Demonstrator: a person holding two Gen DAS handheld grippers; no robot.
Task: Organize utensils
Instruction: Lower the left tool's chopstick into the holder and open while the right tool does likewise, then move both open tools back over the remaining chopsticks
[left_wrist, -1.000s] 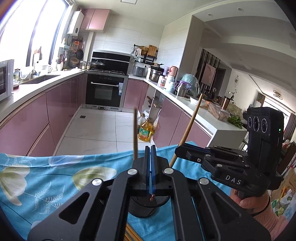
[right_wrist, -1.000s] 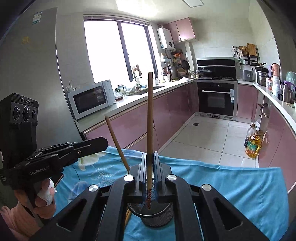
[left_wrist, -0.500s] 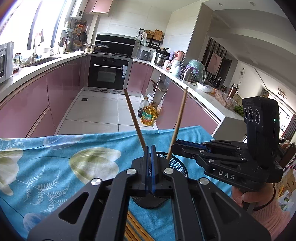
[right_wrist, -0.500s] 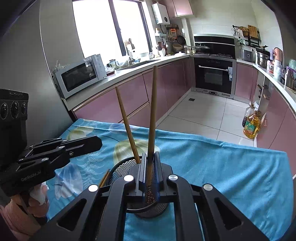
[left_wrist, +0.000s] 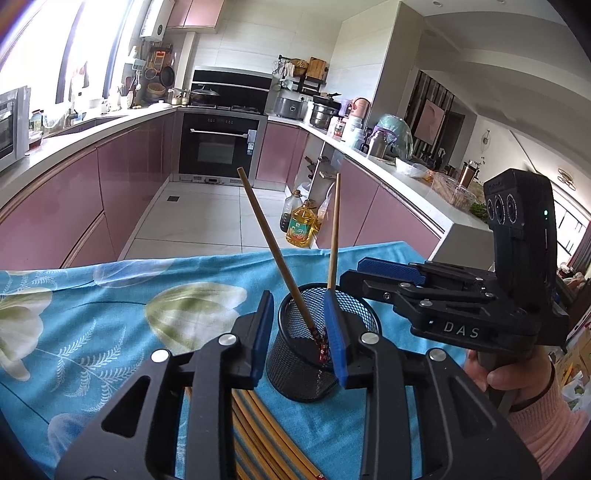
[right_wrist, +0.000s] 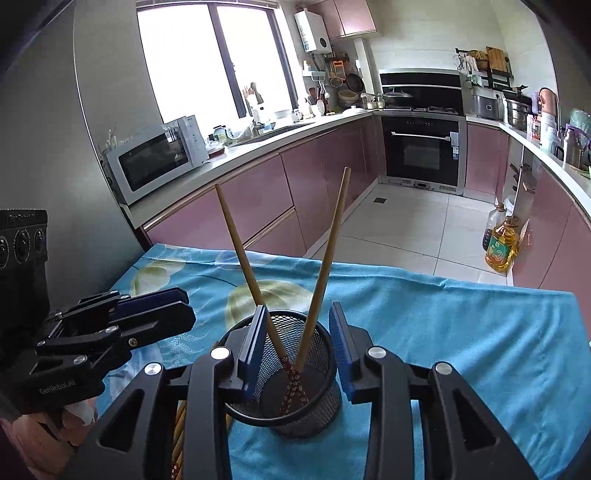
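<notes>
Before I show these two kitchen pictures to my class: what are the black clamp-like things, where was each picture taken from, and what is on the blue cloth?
The clamps are hand-held grippers, one in each of a person's hands, with no robot arm behind them. Each carries a wide-angle camera looking along its two fingers. One picture is from the left gripper, the other from the right gripper; each also shows the other from the side. Both are open and hold nothing. On the blue floral cloth stands a black mesh cup with two chopsticks leaning apart inside. More chopsticks lie flat on the cloth beside the cup, not yet put away.
</notes>
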